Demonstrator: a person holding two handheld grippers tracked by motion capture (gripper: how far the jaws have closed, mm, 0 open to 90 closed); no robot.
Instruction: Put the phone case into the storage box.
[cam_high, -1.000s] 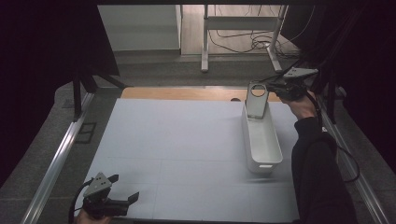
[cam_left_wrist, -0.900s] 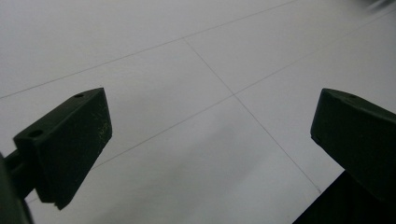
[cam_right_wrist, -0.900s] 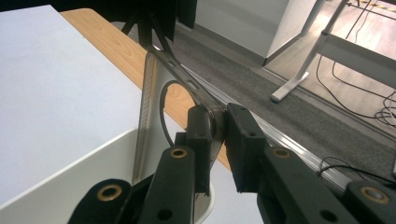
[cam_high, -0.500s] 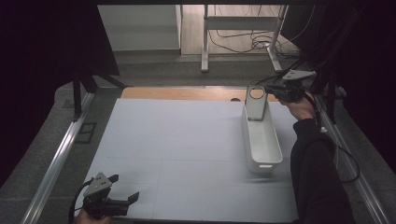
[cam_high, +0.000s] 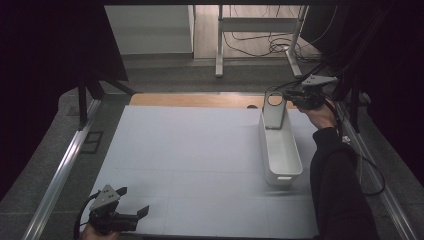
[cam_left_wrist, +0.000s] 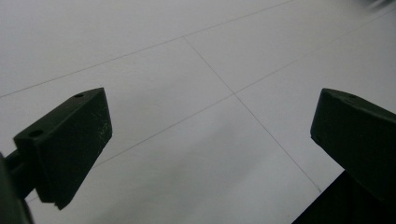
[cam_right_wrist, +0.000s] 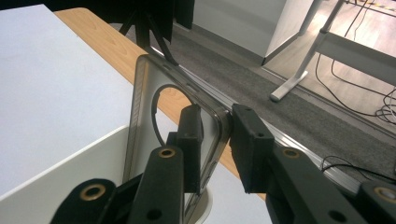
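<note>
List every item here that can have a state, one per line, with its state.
Left gripper: open, holding nothing, low over the white table near its front left corner.
Right gripper: shut on the phone case.
Phone case: clear, upright, lower end inside the bin's far end.
Bin: white, upright on the table, open at the top, nothing else visible inside.

Black two-jaw tool, brass-ringed screw holes, dark sleeve
</note>
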